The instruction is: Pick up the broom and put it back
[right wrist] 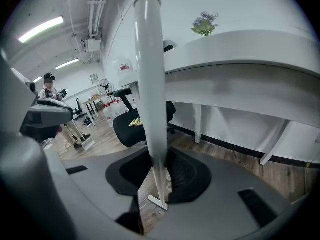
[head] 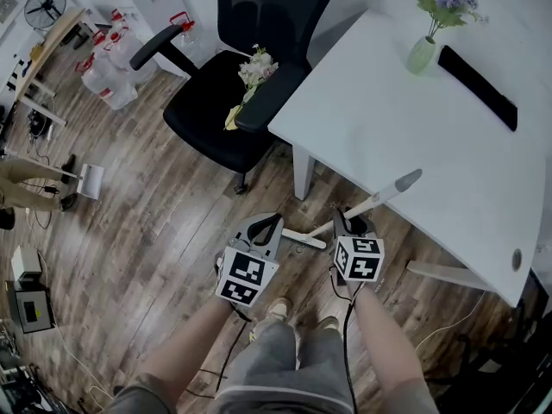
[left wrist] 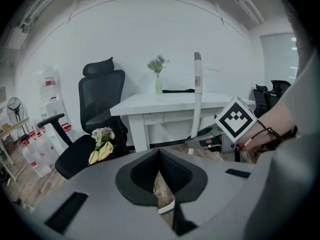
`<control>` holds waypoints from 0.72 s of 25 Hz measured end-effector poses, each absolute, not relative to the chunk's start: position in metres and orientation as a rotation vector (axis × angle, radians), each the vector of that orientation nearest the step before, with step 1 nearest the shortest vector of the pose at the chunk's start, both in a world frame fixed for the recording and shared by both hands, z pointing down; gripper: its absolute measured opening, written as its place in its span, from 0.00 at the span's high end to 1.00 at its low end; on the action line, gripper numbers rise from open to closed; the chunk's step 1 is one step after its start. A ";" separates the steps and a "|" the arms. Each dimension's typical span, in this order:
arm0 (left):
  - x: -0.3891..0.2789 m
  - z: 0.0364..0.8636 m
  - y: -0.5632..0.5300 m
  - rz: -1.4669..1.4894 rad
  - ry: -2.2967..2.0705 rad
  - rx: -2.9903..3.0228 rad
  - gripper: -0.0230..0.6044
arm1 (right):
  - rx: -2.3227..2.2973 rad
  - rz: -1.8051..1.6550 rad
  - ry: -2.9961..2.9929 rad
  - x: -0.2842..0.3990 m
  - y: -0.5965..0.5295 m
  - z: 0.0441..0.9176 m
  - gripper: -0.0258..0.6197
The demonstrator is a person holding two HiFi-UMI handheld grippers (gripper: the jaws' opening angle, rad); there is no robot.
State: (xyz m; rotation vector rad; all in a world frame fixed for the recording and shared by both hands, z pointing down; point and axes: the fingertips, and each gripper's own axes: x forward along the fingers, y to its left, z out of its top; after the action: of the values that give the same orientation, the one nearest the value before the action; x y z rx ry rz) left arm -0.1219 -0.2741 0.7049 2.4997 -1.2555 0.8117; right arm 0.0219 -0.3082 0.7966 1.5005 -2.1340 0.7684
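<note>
Now the right gripper point(head: 349, 224) is clenched on the broom handle point(right wrist: 150, 84). Just beside it, the left gripper point(head: 264, 228) is closed, empty.

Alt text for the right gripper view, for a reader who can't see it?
The right gripper is closed on the white broom handle, which runs up the middle of the frame. Behind it are a white table with flowers on top and a black office chair on a wood floor.

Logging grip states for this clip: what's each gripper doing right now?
Left gripper: closed, nothing between its jaws.
Right gripper: closed on the broom, gripping its handle.
</note>
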 end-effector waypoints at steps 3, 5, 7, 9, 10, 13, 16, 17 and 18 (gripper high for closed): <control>-0.121 0.706 -0.277 0.822 -1.258 2.502 0.94 | 1.489 0.753 -2.116 0.025 -0.313 0.802 0.79; -0.125 0.706 -0.278 0.839 -1.292 2.488 0.94 | 1.471 0.803 -2.097 0.026 -0.313 0.808 0.79; -0.126 0.706 -0.278 0.844 -1.299 2.476 0.94 | 1.457 0.867 -2.075 0.027 -0.310 0.816 0.77; -0.126 0.707 -0.276 0.848 -1.289 2.475 0.94 | 1.458 0.889 -2.059 0.029 -0.306 0.822 0.77; -0.126 0.706 -0.276 0.853 -1.285 2.477 0.94 | 1.461 0.897 -2.054 0.030 -0.305 0.823 0.77; -0.128 0.705 -0.276 0.855 -1.288 2.476 0.94 | 1.465 0.914 -2.051 0.032 -0.303 0.824 0.77; -0.129 0.704 -0.274 0.858 -1.291 2.471 0.94 | 1.456 0.908 -2.061 0.031 -0.300 0.820 0.77; -0.129 0.704 -0.273 0.863 -1.290 2.469 0.94 | 1.455 0.908 -2.065 0.030 -0.300 0.817 0.77; -0.130 0.703 -0.272 0.868 -1.288 2.467 0.94 | 1.457 0.910 -2.069 0.030 -0.299 0.814 0.77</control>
State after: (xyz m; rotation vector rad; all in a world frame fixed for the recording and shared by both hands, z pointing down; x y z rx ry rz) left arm -0.1298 -0.2723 0.7034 2.4670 -1.2877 0.8683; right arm 0.0301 -0.2992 0.8140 1.4574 -2.0687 0.9098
